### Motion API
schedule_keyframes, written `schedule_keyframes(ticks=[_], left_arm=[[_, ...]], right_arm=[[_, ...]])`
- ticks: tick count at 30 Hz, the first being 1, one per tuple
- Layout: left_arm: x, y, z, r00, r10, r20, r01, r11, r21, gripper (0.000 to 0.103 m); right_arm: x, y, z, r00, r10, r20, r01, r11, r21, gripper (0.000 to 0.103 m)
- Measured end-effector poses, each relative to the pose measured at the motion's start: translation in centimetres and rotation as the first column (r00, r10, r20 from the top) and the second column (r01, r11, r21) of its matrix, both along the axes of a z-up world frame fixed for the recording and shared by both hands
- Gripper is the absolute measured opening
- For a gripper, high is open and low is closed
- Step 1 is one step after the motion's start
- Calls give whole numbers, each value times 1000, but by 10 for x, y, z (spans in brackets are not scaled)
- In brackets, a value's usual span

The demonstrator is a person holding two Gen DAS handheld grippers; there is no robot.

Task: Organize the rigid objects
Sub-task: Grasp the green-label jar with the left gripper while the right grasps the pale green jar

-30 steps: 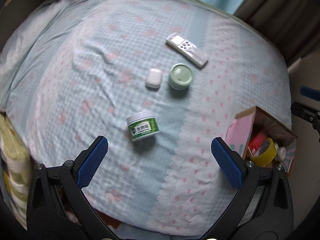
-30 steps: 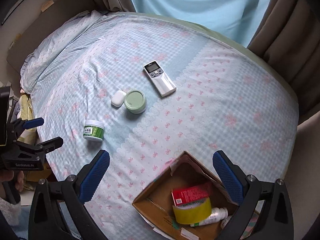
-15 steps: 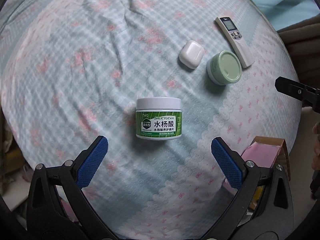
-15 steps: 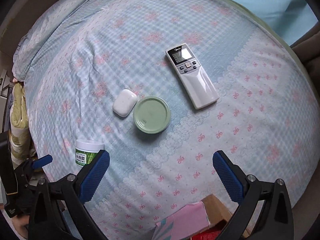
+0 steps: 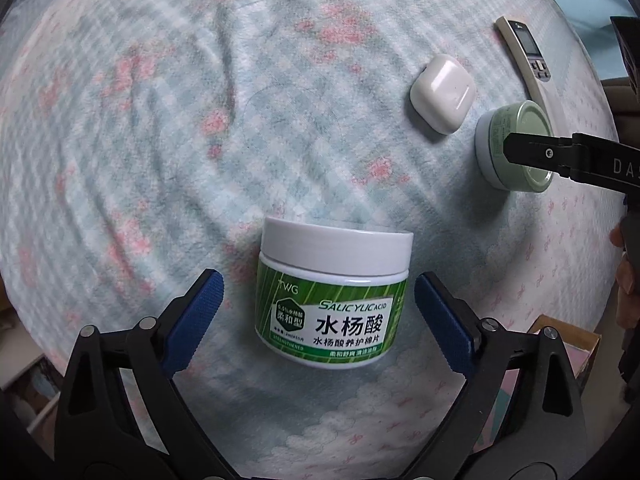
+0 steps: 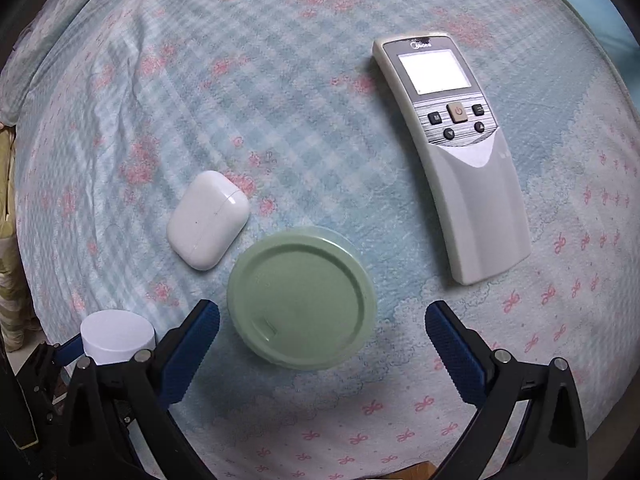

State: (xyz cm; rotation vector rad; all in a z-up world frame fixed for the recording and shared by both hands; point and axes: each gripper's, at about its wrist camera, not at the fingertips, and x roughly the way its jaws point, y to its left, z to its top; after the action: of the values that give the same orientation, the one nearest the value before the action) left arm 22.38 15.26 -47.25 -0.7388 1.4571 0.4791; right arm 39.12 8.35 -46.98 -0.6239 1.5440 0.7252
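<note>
closer now: white-lidded green-label jar [image 5: 334, 300], upright.

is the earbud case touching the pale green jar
Apart. The right wrist view looks down on both: a thin strip of bedsheet shows between the white earbud case and the rim of the pale green jar. The left wrist view shows the gap too.

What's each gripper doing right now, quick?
Left gripper: open, jaws just closing around the green-labelled jar, pads not touching.
Right gripper: open, holding nothing, above the pale green tub.
</note>
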Motion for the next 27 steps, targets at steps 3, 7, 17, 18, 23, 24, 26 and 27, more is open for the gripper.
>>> schedule_keyframes(ticks=[3,7,17,18,23,24,26,27], left_arm=[[3,-3,-11,1000,12,-11,-12,1000,-5,95],[6,-10,-18,1000,18,-9,-18,1000,-4,76],[8,-11,-18,1000,8,19,-8,1000,-20,70],[7,-11,-18,1000,7,19,-7,1000,-19,70],[-1,-4,-16,999,6,31,-5,999,-33,70],[-2,-4,-16,999,5,33,-3,999,-36,70],[-10,-6,-11,999,3,39,-2,999,-38,70],[-11,-6,-10,999,3,44,-1,999,-40,70]], right_arm=[[0,6,-12,1000,15,-8,-15,1000,-13,100],[-2,11,-22,999,21,-24,-22,999,-26,90],[-2,17,-26,999,45,18,-44,997,-68,66],[-3,15,-25,999,45,19,-43,997,-68,66],[-5,12,-16,999,25,34,-24,998,-50,66],[-5,10,-11,999,21,40,-19,999,-45,66],[-6,9,-6,999,11,46,-9,999,-35,66],[-7,8,-3,999,7,48,-6,1000,-31,66]])
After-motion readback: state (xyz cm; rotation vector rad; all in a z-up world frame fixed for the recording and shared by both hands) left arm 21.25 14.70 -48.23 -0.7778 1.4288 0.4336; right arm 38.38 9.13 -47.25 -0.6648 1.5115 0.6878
